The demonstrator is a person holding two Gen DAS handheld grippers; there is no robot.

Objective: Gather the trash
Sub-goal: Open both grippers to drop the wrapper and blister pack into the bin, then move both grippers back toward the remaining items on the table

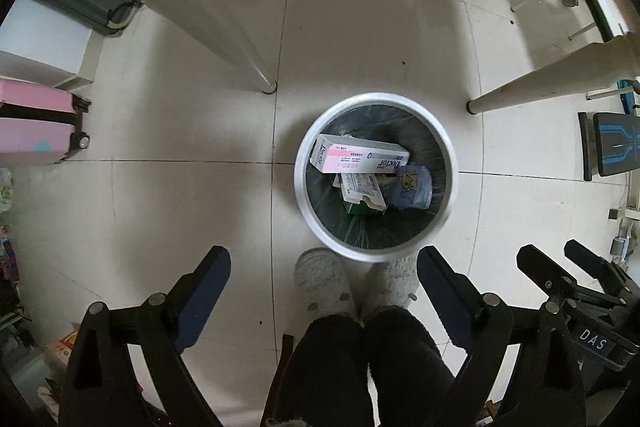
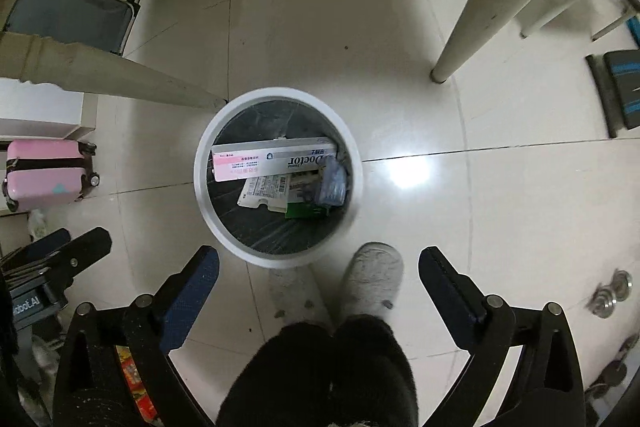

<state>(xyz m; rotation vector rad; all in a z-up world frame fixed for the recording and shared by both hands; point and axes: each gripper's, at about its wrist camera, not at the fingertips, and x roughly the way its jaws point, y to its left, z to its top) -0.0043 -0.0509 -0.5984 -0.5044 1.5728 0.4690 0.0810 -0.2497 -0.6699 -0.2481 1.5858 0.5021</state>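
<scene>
A round white bin (image 1: 301, 187) with a dark liner stands on the tiled floor; it also shows in the right wrist view (image 2: 200, 187). Inside lie a white and pink toothpaste box (image 1: 360, 158) (image 2: 272, 159), a smaller printed carton (image 1: 362, 189) (image 2: 266, 191), a green box (image 2: 306, 211) and a blue packet (image 1: 412, 186) (image 2: 334, 183). My left gripper (image 1: 324, 259) is open and empty, held high above the floor just short of the bin. My right gripper (image 2: 320, 259) is open and empty, also above the bin's near side. The right gripper shows in the left wrist view (image 1: 560, 267).
The person's slippered feet (image 1: 320, 279) (image 2: 372, 275) stand by the bin's near rim. Two pale table legs (image 1: 256, 67) (image 1: 520, 91) flank the bin. A pink suitcase (image 1: 36, 123) (image 2: 44, 175) is at left, a black and blue box (image 1: 616, 147) at right.
</scene>
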